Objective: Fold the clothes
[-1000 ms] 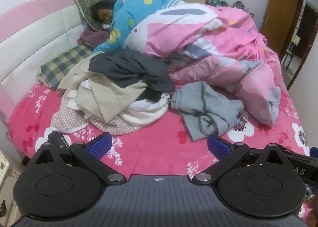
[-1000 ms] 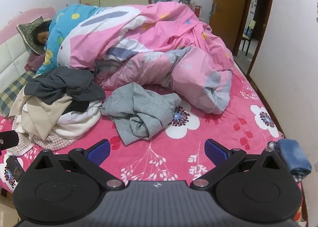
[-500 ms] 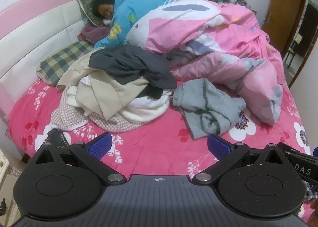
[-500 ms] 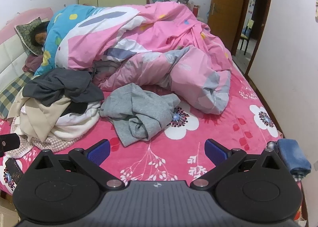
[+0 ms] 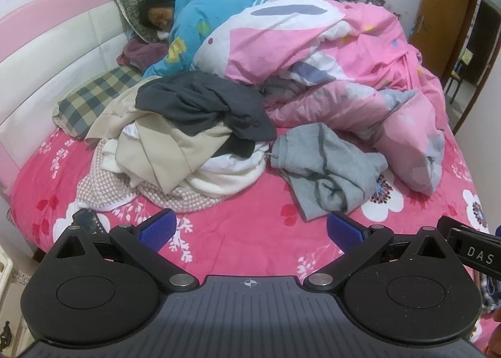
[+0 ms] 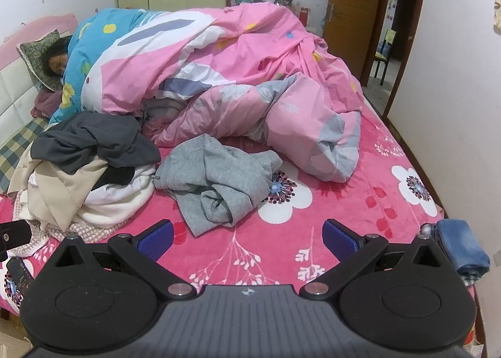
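A crumpled grey garment [image 5: 325, 167] lies alone on the pink floral bedspread [image 5: 244, 226], and shows in the right wrist view [image 6: 219, 179] too. Left of it is a heap of clothes [image 5: 184, 142]: dark grey on top, beige, white and checked pink below; it also shows in the right wrist view [image 6: 84, 167]. My left gripper [image 5: 250, 231] is open and empty, above the bed's near edge, short of the garment. My right gripper [image 6: 247, 234] is open and empty, also short of it. Folded blue jeans [image 6: 460, 246] lie at the bed's right edge.
A person [image 5: 158, 15] sleeps at the headboard under a blue and pink duvet [image 5: 328, 60] that covers the far half of the bed. A checked pillow [image 5: 94, 98] lies at left. A dark remote [image 5: 89, 220] lies near the front left edge. A door [image 6: 353, 13] stands at right.
Both grippers have drifted slightly forward and up, so the bed sits a little lower and closer in view. The clothes have not moved. Both grippers stay open.
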Action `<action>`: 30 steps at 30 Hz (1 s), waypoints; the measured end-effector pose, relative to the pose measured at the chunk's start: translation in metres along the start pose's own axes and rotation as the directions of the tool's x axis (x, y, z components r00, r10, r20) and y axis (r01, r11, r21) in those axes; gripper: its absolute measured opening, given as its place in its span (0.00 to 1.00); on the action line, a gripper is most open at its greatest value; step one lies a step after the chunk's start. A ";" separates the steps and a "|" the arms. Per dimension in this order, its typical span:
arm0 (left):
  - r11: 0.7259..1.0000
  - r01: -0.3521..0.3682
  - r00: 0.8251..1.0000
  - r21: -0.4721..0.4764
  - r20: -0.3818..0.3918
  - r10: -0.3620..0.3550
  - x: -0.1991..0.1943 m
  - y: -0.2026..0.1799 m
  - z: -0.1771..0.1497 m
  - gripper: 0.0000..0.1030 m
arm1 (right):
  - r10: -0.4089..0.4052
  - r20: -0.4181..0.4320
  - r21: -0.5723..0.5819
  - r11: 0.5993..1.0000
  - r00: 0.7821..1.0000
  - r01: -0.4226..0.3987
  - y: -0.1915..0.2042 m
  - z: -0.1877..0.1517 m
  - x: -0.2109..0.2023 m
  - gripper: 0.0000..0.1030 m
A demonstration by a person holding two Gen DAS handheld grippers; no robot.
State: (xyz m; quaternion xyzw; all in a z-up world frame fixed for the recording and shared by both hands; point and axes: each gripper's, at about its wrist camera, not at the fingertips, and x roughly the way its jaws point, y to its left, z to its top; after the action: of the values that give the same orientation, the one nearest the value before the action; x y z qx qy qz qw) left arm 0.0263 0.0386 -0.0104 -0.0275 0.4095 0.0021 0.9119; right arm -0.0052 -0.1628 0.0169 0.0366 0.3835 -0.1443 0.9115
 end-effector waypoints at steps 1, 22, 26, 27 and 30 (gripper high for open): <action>1.000 0.000 1.000 -0.001 0.000 0.000 0.001 0.001 0.000 1.00 | 0.000 0.000 -0.001 1.000 1.000 0.000 0.001 0.001 0.001 1.00; 0.996 0.061 0.998 -0.064 0.006 -0.061 0.034 0.013 0.005 1.00 | 0.034 0.005 0.000 0.999 0.999 -0.034 -0.001 0.002 0.027 1.00; 0.995 0.071 0.997 -0.068 0.009 -0.071 0.050 0.002 0.011 1.00 | 0.080 0.051 -0.007 0.997 0.995 -0.080 -0.016 0.006 0.039 1.00; 0.995 0.076 0.997 -0.068 0.013 -0.075 0.054 -0.001 0.013 1.00 | 0.096 0.067 -0.012 0.995 0.993 -0.095 -0.020 0.008 0.046 1.00; 0.993 0.074 0.997 -0.097 -0.001 -0.074 0.072 -0.014 0.021 1.00 | 0.140 0.102 -0.038 0.990 0.985 -0.136 -0.032 0.020 0.071 1.00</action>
State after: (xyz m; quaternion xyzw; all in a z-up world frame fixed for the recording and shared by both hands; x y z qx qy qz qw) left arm 0.0903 0.0247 -0.0502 -0.0868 0.4096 -0.0118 0.9080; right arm 0.0464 -0.2133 -0.0184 0.0415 0.3340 -0.0766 0.9385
